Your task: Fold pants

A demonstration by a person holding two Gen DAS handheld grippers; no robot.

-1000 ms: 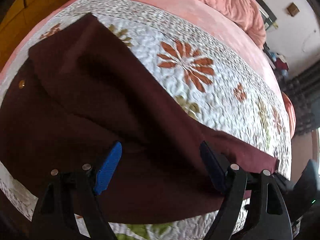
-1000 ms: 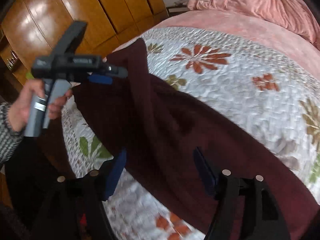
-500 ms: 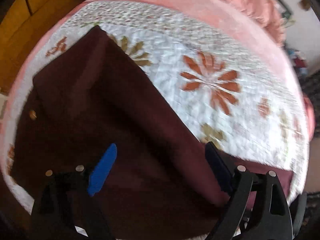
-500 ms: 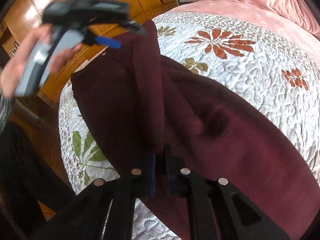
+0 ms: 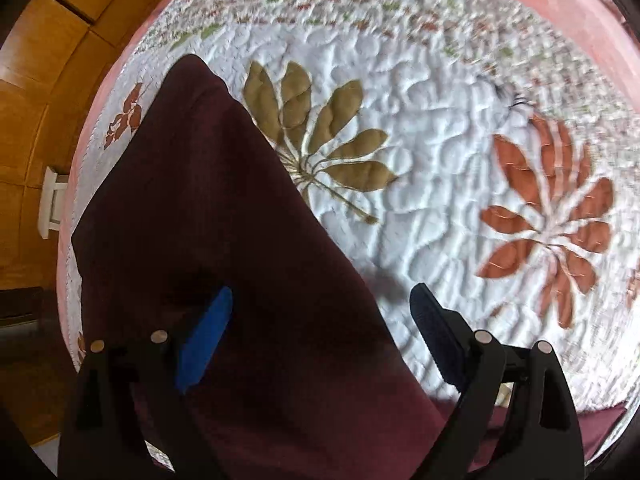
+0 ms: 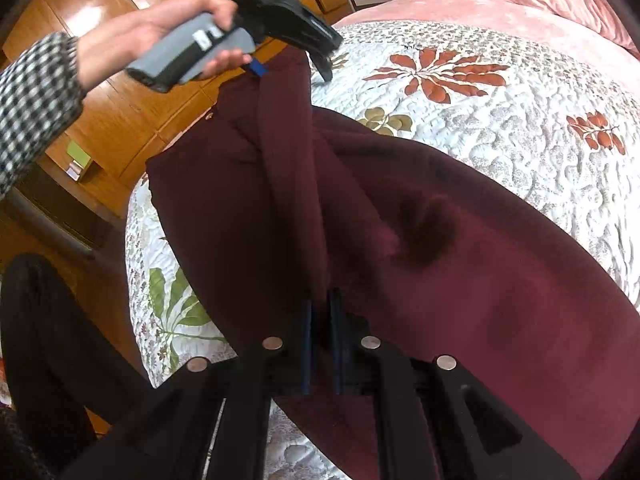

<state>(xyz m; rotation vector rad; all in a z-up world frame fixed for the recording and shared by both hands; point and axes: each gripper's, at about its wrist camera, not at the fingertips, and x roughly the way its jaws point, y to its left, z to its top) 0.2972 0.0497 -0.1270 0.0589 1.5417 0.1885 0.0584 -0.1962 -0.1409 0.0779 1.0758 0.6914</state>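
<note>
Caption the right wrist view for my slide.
Right gripper pinches a fold of maroon pants on the floral quilt.

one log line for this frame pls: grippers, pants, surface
left gripper: open, above pants edge, holding nothing | right gripper: shut on pants | pants: maroon, on quilt

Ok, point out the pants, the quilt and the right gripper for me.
pants (image 6: 460, 280), right wrist view, on the broad maroon cloth.
quilt (image 5: 432, 128), left wrist view, on bare white stitching.
right gripper (image 6: 320, 308), right wrist view, between its fingertips.
</note>
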